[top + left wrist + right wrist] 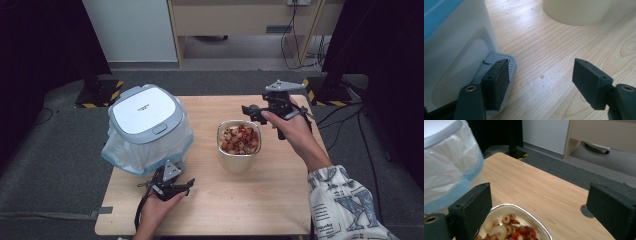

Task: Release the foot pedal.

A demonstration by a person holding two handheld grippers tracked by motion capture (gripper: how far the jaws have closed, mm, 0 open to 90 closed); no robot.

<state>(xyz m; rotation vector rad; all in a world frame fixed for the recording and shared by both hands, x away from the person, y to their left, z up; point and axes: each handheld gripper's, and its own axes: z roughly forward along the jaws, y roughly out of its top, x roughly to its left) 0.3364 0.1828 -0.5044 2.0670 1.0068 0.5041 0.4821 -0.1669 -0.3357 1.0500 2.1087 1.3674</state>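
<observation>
You are risking two slips here. Your left gripper [176, 186] is sitting low by the bin's [145, 125] pedal [499, 75]; one jaw is lying right over that pedal, so a push that is off-centre could slide off it or shove the light, bag-lined bin across the table [210, 210] instead of lifting the lid. Your right gripper [248, 111] is hovering just beyond the far rim of the bowl [239, 150]; if you are closing on that thin foil rim too high or at an angle, it may buckle or tip and spill the food. Your left hand [155, 212] is lying low and level at the near edge, jaws standing wide and holding nothing. Your right hand [295, 130] is raised, jaws pointing leftward over the bowl, also well apart and empty. The bowl is standing mid-table, just right of the bin.
</observation>
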